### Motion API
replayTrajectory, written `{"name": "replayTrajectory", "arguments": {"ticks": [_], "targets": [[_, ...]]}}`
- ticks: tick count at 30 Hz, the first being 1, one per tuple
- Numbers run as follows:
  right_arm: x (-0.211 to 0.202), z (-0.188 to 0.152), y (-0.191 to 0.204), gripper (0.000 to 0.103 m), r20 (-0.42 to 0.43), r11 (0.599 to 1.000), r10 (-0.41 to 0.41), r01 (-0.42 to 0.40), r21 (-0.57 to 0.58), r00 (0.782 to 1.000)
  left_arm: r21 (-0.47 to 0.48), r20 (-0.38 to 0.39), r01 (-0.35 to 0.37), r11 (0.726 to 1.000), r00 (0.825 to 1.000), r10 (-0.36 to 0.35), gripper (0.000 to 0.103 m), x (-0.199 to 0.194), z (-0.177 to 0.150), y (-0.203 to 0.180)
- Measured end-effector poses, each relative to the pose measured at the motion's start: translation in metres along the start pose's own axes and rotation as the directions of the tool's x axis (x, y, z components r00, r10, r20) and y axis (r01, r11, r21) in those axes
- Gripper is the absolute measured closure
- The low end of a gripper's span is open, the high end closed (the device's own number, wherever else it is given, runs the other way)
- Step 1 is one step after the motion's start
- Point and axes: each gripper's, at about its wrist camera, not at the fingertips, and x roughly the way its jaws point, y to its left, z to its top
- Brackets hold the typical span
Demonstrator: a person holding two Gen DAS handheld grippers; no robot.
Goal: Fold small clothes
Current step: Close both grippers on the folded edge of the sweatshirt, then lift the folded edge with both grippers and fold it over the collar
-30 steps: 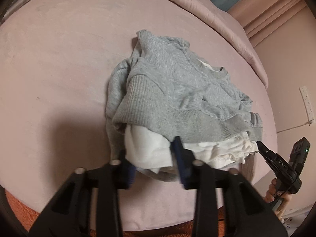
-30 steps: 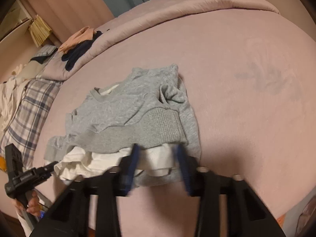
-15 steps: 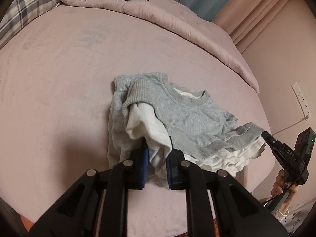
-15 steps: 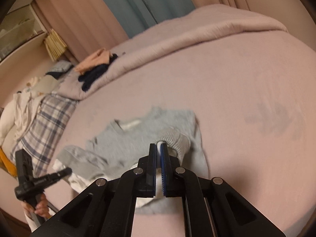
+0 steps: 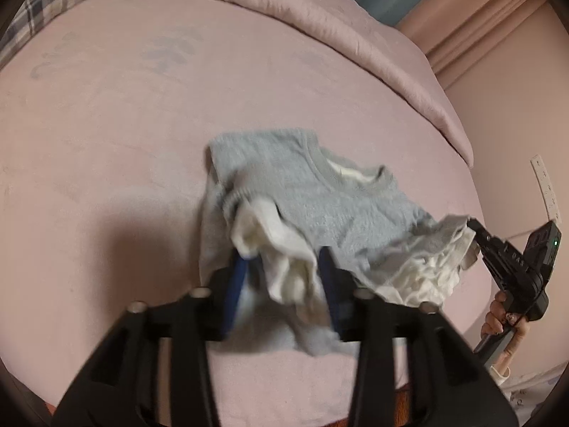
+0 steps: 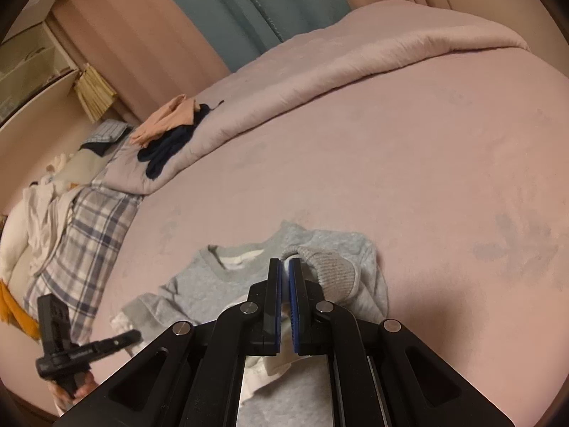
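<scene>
Right now the left tongs sit spread around the small grey knit sweater w/ white lining mid-bed, right tongs pinching its hem at 3 o'clock, so that 1-sided hold could skew the fold.

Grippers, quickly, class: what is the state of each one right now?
Left gripper: open, jaws apart, with fabric of the grey sweater lying between them.
Right gripper: closed, pinching the grey sweater's ribbed edge.
</scene>
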Motion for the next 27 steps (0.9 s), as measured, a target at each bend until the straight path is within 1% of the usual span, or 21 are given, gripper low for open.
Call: {"name": "replayTrajectory", "arguments": {"ticks": [2,4,5,6,7,8,9,11,15,19,23,26,27], "targets": [[0.002,0.004,0.000,0.097,-0.003,1.000,-0.001,0.001,-0.002,1.000,0.003,0.030,-0.004,1.000,1.000,0.004,0.060,-0.004,0.007,0.000],[0.005,0.007,0.001,0.097,-0.005,1.000,-0.004,0.004,-0.005,1.000,0.005,0.045,0.009,1.000,0.999,-0.009,0.062,-0.002,0.014,-0.001],[0.007,0.009,0.002,0.097,-0.007,1.000,-0.008,0.008,-0.009,1.000,0.013,0.044,0.007,1.000,0.999,-0.007,0.068,0.002,0.017,-0.002],[0.009,0.011,0.002,0.097,-0.008,1.000,-0.011,0.010,-0.010,1.000,0.017,0.041,0.001,1.000,0.999,-0.002,0.081,0.005,0.020,-0.002],[0.012,0.013,0.003,0.097,-0.009,1.000,-0.013,0.013,-0.010,1.000,0.018,0.034,-0.015,1.000,0.999,0.015,0.083,0.011,0.022,-0.002],[0.015,0.015,0.003,0.097,-0.011,1.000,-0.015,0.015,-0.011,1.000,0.011,0.029,-0.034,0.999,0.999,0.033,0.088,0.016,0.025,0.000],[0.018,0.016,0.004,0.097,-0.013,1.000,-0.020,0.020,-0.011,1.000,0.007,0.027,-0.043,0.999,0.999,0.042,0.090,0.020,0.028,0.001],[0.025,0.019,0.004,0.097,-0.017,0.999,-0.039,0.039,-0.012,0.999,-0.026,0.032,-0.064,0.998,0.997,0.064,0.090,0.028,0.035,0.008],[0.039,0.025,-0.001,0.097,-0.035,0.997,-0.076,0.076,0.003,0.997,-0.073,0.031,-0.075,0.994,0.997,0.078,0.091,0.040,0.050,0.015],[0.057,0.032,-0.009,0.097,-0.064,0.993,-0.111,0.113,0.026,0.992,-0.071,0.050,-0.120,0.990,0.991,0.124,0.091,0.050,0.067,0.013],[0.076,0.037,-0.014,0.097,-0.103,0.989,-0.136,0.141,0.036,0.985,-0.069,0.045,-0.150,0.986,0.987,0.153,0.090,0.067,0.083,0.011],[0.090,0.039,-0.015,0.097,-0.127,0.982,-0.183,0.187,0.021,0.975,-0.062,0.033,-0.153,0.986,0.987,0.155,0.083,0.076,0.088,0.011],[0.093,0.039,-0.015,0.097,-0.136,0.979,-0.200,0.203,0.010,0.970,-0.060,0.033,-0.153,0.986,0.987,0.155,0.073,0.076,0.089,0.011]]}}
